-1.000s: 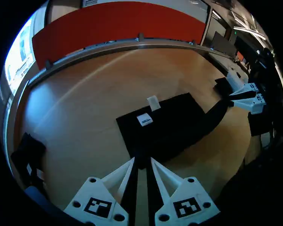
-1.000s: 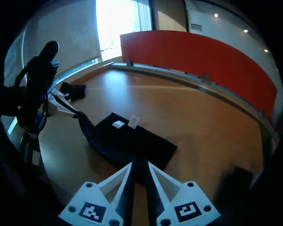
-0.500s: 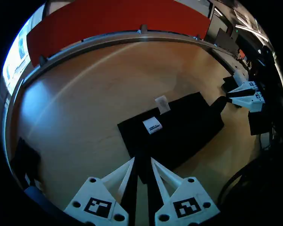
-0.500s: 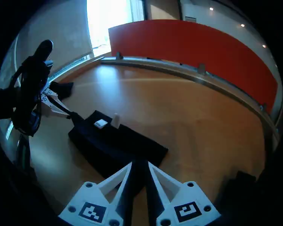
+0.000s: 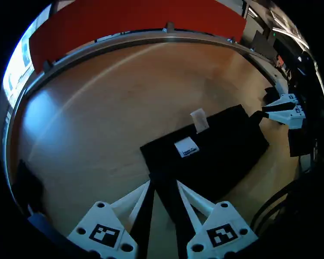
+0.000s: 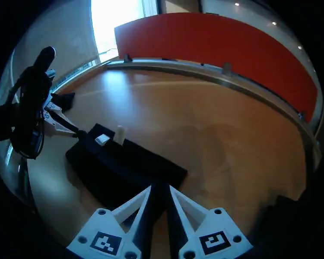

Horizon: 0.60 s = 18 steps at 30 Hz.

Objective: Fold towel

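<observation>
Pinches one near corner of the black towel [image 5: 222, 146] with the left gripper [image 5: 163, 183], fingers narrow on the cloth. Clamps the opposite corner likewise with the right gripper [image 6: 160, 186]. Lies folded flat on the wooden tabletop [image 5: 110, 108], two white tags [image 5: 187, 147] on top.

Quick count: one black towel [image 5: 222, 151] on one wooden bench [image 5: 97, 108], with two white tags [image 5: 187, 147] [image 5: 200, 120] on it. Two tools in total, the left tool [image 5: 163, 184] and the right tool [image 6: 160, 187]. One long red panel [image 5: 119, 21] at the back. Also two dark lumps [image 5: 27, 183] [image 5: 298, 144] off at the sides, too murky to say what they are.
</observation>
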{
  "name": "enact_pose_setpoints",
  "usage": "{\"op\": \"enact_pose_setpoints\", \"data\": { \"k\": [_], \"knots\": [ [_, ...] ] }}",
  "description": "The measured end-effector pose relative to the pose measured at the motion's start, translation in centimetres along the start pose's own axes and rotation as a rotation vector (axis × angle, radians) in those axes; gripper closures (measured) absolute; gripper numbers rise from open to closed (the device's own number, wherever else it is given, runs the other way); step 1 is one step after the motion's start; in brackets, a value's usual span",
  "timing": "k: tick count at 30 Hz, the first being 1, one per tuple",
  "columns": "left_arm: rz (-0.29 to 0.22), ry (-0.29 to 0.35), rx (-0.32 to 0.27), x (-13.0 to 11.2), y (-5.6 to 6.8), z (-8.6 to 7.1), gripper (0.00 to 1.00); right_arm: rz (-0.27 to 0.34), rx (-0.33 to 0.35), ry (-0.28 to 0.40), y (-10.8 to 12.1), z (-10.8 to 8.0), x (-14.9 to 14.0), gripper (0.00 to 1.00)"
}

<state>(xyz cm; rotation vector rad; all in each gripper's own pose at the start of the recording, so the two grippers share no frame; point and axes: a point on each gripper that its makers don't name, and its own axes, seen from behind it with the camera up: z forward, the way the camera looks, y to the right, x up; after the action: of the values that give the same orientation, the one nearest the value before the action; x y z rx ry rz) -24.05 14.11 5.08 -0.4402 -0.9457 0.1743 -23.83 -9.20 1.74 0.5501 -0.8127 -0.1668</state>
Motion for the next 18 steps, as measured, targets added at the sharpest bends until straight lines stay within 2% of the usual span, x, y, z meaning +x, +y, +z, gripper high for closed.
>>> {"op": "enact_pose_setpoints", "data": {
  "k": [4, 6, 8, 15, 17, 18],
  "knots": [
    [-0.006, 0.003, 0.016, 0.4, -0.6, 0.6, 0.68, 0.018, -0.015, 0.003, 0.4, 0.8, 0.1, 0.84],
    [-0.006, 0.005, 0.026, 0.6, -1.0, 0.9, 0.62, 0.026, -0.024, 0.004, 0.6, 1.1, 0.2, 0.84],
    [-0.005, 0.008, 0.038, 0.8, -1.3, 1.2, 0.6, 0.03, -0.035, 0.002, 0.8, 1.4, 0.1, 0.84],
    [-0.007, 0.029, 0.066, 1.4, -2.0, 1.4, 0.44, 0.02, -0.073, 0.006, 1.7, 1.8, 0.2, 0.8],
    [-0.006, 0.031, 0.07, 1.4, -2.1, 1.3, 0.4, 0.019, -0.08, 0.008, 1.9, 1.7, 0.2, 0.78],
    [-0.005, 0.033, 0.073, 1.4, -2.2, 1.3, 0.37, 0.02, -0.083, 0.008, 2.0, 1.6, 0.3, 0.74]
  ]
}}
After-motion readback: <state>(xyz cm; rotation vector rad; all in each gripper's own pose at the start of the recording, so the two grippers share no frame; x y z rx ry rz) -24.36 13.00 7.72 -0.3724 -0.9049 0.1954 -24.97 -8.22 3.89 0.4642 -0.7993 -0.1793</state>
